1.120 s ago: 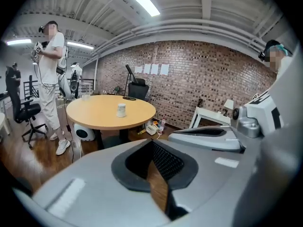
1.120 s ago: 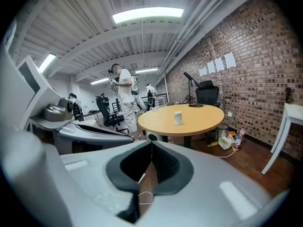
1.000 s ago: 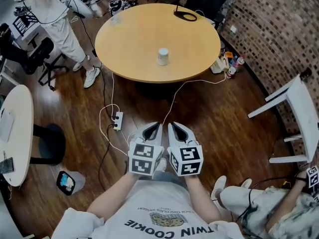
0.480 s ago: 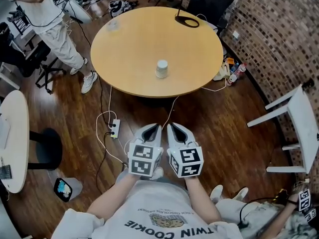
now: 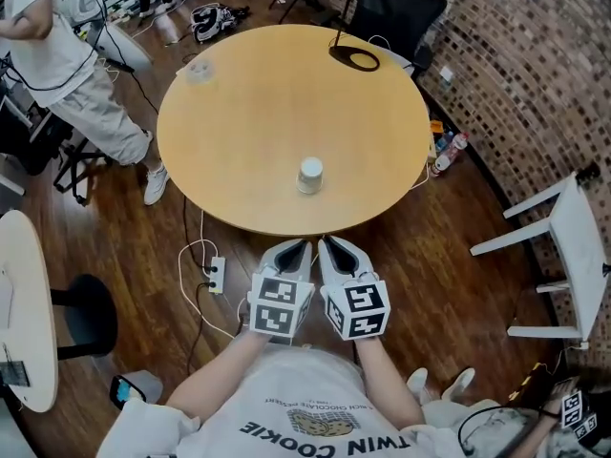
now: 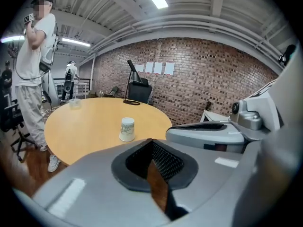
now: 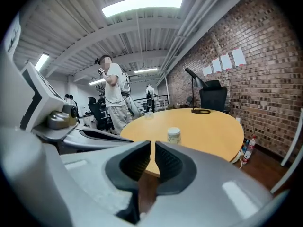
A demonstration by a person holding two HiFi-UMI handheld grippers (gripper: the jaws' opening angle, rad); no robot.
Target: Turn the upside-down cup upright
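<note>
A white paper cup (image 5: 310, 175) with a faint print stands upside down near the front edge of the round wooden table (image 5: 239, 103). It also shows in the left gripper view as the cup (image 6: 127, 129) and in the right gripper view as the cup (image 7: 173, 135). My left gripper (image 5: 304, 244) and right gripper (image 5: 324, 242) are side by side just short of the table's near rim, both pointing at the cup. The left gripper (image 6: 151, 142) is shut and empty. The right gripper (image 7: 152, 144) has its jaws opening by a thin slit, with nothing between them.
A black ring-shaped base (image 5: 355, 58) and a clear plastic cup (image 5: 198, 68) lie at the table's far side. A person (image 5: 57, 74) stands at the left. A white chair (image 5: 568, 241) is at the right, bottles (image 5: 449, 149) by the brick wall, a power strip (image 5: 216, 275) on the floor.
Both grippers, still side by side, have advanced toward the table; table and cup have slid down the head view, nearer to the jaw tips. The cup stays upside down.
</note>
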